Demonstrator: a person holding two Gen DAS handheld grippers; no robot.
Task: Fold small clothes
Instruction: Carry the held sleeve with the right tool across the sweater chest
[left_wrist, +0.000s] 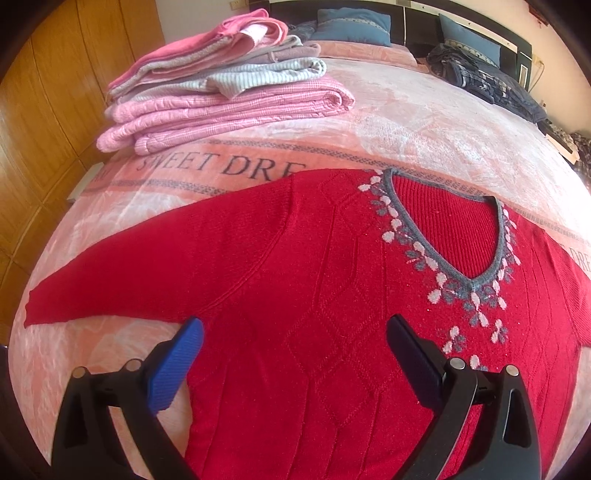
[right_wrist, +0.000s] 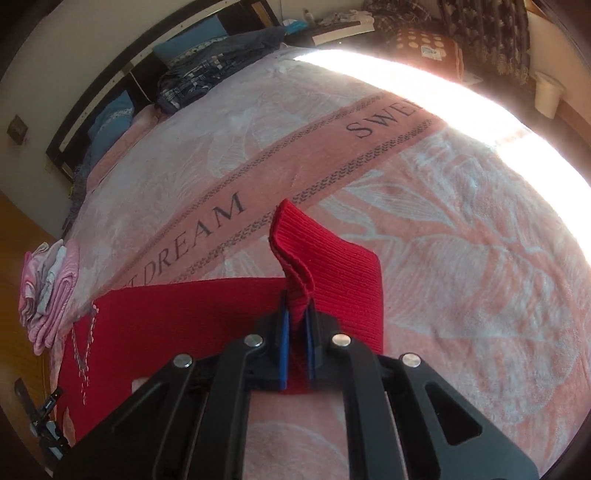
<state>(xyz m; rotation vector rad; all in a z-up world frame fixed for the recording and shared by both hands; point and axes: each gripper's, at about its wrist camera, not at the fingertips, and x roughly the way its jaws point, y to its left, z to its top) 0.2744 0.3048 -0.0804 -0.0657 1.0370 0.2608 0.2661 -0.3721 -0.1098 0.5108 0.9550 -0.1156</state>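
Bed with plush pink blanket (left_wrist: 424, 122), red knit sweater (left_wrist: 332, 295) spread flat, front up.
Left gripper (left_wrist: 295, 354) hovers over sweater body, jaws wide apart, holding nothing. Right gripper (right_wrist: 297, 332) pinches ribbed red cuff (right_wrist: 295, 243), sleeve end lifted and folded over. Grey V-neck trim with white flowers. Folded pink stack (left_wrist: 221, 92) far back.

My right gripper (right_wrist: 297, 317) is clamped tight on the ribbed cuff of the red sweater (right_wrist: 177, 314) — the cuff stands up between my fingers (right_wrist: 283, 343) and curls over at the top. The sleeve lies flat just beyond, on the pink blanket (right_wrist: 461, 258) lettered "DREAM". Far left at the bed's edge sits a stack of folded pink clothes (right_wrist: 51, 295) — harsh sunlight washes out the far right side.
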